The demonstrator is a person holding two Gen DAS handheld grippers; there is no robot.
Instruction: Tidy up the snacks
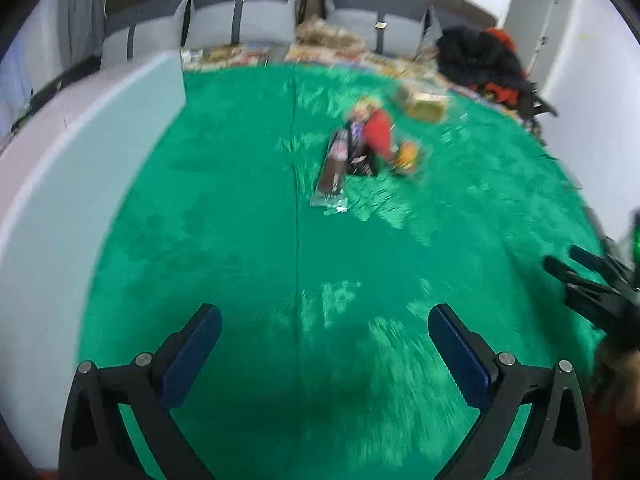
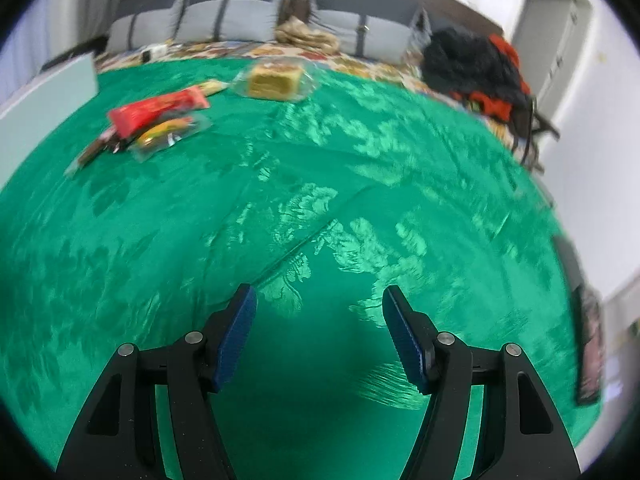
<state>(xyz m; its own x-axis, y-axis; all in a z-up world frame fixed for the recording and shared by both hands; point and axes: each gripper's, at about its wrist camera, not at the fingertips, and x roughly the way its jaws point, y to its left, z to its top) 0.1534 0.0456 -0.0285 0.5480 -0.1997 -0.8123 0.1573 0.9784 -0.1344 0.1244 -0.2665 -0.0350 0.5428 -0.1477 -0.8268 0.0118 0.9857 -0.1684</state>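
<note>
Snacks lie heaped together on the green cloth; left tool and right tool are both open and empty, ready to sort.

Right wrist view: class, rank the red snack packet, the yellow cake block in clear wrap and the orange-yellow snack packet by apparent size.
1. Red snack packet, longest.
2. Yellow cake block, though farther away, so unsure against the first.
3. Orange-yellow snack packet, partly under the red one.

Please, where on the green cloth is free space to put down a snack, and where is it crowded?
Free: the wide green cloth between both open grippers and the snack pile. Crowded: the far side, around that pile and the wrapped cake.
</note>
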